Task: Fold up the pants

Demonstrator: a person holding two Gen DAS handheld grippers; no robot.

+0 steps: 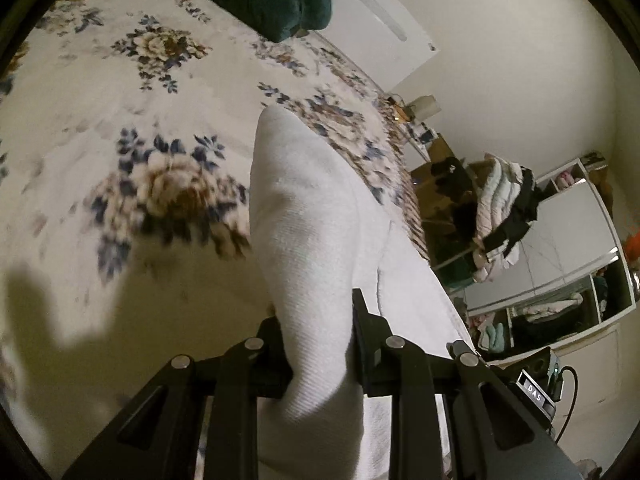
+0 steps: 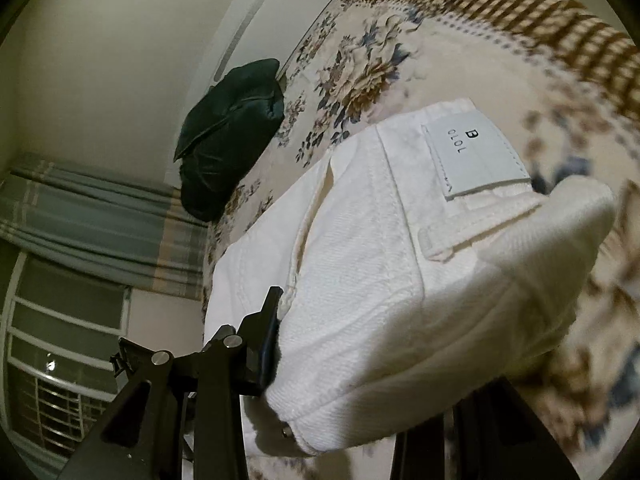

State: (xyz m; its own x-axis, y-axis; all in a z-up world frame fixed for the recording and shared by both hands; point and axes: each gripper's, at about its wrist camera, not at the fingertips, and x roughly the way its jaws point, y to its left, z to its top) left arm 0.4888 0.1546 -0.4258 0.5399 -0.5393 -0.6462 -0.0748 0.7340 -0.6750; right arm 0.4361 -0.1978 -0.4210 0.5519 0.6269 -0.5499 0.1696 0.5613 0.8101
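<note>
Closest to the left wrist camera, the left gripper (image 1: 318,336) has both black fingers (image 1: 368,320) pinched on a raised fold of the white pants (image 1: 304,216), and the cloth bulges up between them and runs forward in a ridge over the floral bedspread (image 1: 120,92). On the right side, the right gripper (image 2: 360,364) shows one black finger (image 2: 268,332) pressed against the waistband end of the same pants (image 2: 360,264); the other finger is hidden under the fabric, so the grasp looks clenched on the cloth, with a metal rivet showing at the hem nearest the lens. Farther up the waistband sits a white patch label (image 2: 472,156) printed with a bold "B" and the letters "OLOL" read sideways. Low at the right of the left view, a small tag (image 1: 534,392) on a dark device reads "DAS". Beyond the pants a dark green cushion (image 2: 228,136) rests on the bedspread (image 2: 368,64) by the wall, and shelves of folded clothes (image 1: 504,220) stand past the bed's edge.
</note>
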